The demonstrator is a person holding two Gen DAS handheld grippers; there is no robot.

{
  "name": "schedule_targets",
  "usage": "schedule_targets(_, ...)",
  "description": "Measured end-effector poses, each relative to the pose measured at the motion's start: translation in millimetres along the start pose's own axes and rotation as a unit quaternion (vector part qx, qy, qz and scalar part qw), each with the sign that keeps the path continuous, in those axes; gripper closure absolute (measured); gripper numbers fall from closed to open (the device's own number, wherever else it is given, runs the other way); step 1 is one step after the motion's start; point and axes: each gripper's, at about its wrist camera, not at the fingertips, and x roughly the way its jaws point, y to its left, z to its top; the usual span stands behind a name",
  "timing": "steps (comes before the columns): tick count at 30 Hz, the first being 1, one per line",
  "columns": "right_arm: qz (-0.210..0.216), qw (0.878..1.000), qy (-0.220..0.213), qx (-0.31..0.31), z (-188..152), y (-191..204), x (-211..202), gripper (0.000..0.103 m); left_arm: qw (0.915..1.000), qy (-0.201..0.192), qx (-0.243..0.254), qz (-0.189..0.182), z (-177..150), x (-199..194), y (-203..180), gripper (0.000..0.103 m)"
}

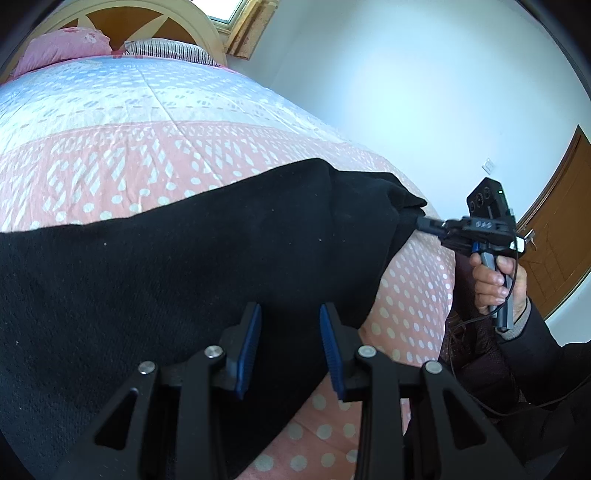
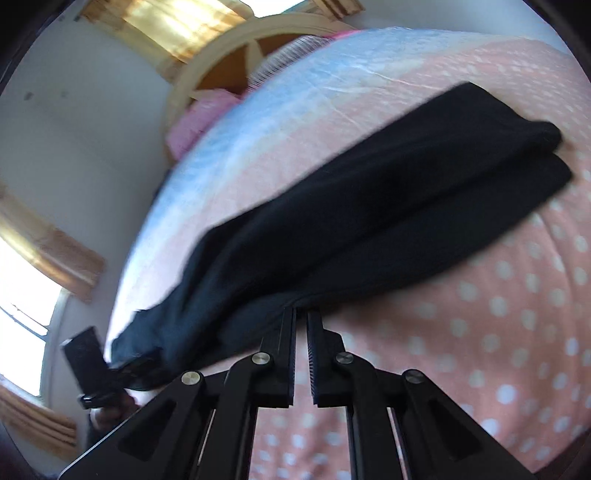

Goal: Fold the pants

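The black pants [image 1: 192,266] lie stretched across a bed [image 1: 155,155] whose cover is pink with white dots near the camera and pale blue farther up. In the left wrist view a pink pillow [image 1: 62,46] and a striped one [image 1: 166,50] sit at the headboard [image 1: 122,14] at top left.

Lower down, the left gripper [image 1: 290,347] stands over the pants with its blue pads [image 1: 249,343] partly apart. Dark cloth fills the gap between them, but whether the pads press on it cannot be told from this view.

Farther right, the pants narrow to a corner at the edge of the bed, where the right gripper [image 1: 424,223] reaches in with its tips at the cloth. A hand [image 1: 495,280] in a dark sleeve grips its handle, and a brown door [image 1: 557,229] shows behind it.

In the right wrist view, which is blurred, the left gripper [image 2: 122,369] shows at lower left against the end of the pants [image 2: 369,206]. The garment runs as a long band up to the right across the dotted cover [image 2: 498,314]. At bottom centre the right gripper [image 2: 301,314] has its jaws drawn nearly together, with a thin edge of black cloth at their tips.
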Motion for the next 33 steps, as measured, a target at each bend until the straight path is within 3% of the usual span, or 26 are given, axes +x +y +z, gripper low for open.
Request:
schedule_targets(4, 0.054, 0.998, -0.014, 0.035, -7.3, -17.7, -17.3, 0.096, 1.0000, -0.004, 0.005, 0.007, -1.1, -2.7, -2.6, 0.067)
schedule_targets(5, 0.065, 0.997, -0.028, 0.035, -5.5, -18.8, -23.4, 0.084, 0.9998, -0.008, 0.014, 0.014, -1.8, -4.1, -6.1, 0.067)
schedule_targets(6, 0.071, 0.996, -0.040, 0.036, -3.5, -20.4, -29.9, 0.051, 0.9994, -0.012, 0.025, 0.022, -2.4, -5.6, -11.2, 0.060)
schedule_targets(7, 0.079, 0.994, -0.057, 0.042, 0.3, -24.3, -37.7, 0.035, 0.9986, -0.017, 0.041, 0.028, -2.5, -7.8, -17.9, 0.051)
schedule_targets(8, 0.083, 0.992, -0.076, 0.051, 4.7, -30.3, -44.5, 0.026, 0.9976, -0.023, 0.058, 0.031, -2.4, -9.3, -25.5, 0.048)
schedule_targets(9, 0.081, 0.991, -0.089, 0.059, 10.6, -35.5, -48.2, 0.026, 0.9962, -0.029, 0.076, 0.030, -1.6, -11.3, -33.1, 0.045)
schedule_targets(13, 0.007, 0.988, -0.115, 0.098, 34.4, -63.5, -57.1, 0.030, 0.9924, -0.018, 0.118, 0.030, 4.1, -3.8, -53.3, 0.045)
schedule_targets(15, 0.003, 0.988, -0.108, 0.109, 45.6, -76.4, -52.3, 0.044, 0.9903, -0.006, 0.134, 0.034, 5.5, 6.8, -56.1, 0.045)
schedule_targets(16, -0.002, 0.988, -0.110, 0.106, 49.3, -78.6, -51.3, 0.046, 0.9887, 0.005, 0.144, 0.041, 5.2, 13.6, -56.6, 0.045)
schedule_targets(19, -0.029, 0.988, -0.115, 0.103, 64.2, -87.7, -47.3, 0.055, 0.9890, 0.030, 0.137, 0.045, 5.5, 24.9, -54.1, 0.050)
schedule_targets(22, -0.044, 0.987, -0.098, 0.117, 75.1, -89.0, -34.4, 0.057, 0.9906, 0.034, 0.125, 0.045, 7.9, 25.6, -50.4, 0.057)
schedule_targets(25, -0.002, 0.988, -0.076, 0.133, 67.9, -88.0, -24.7, 0.057, 0.9904, 0.034, 0.124, 0.052, 7.0, 25.5, -48.6, 0.066)
schedule_targets(27, 0.029, 0.990, -0.061, 0.124, 62.9, -80.4, -16.8, 0.057, 0.9904, 0.032, 0.125, 0.050, 5.9, 24.1, -48.6, 0.066)
schedule_targets(33, 0.055, 0.993, -0.049, 0.090, 54.2, -54.2, 3.2, 0.057, 0.9854, 0.035, 0.150, 0.072, 10.2, 30.7, -57.1, 0.066)
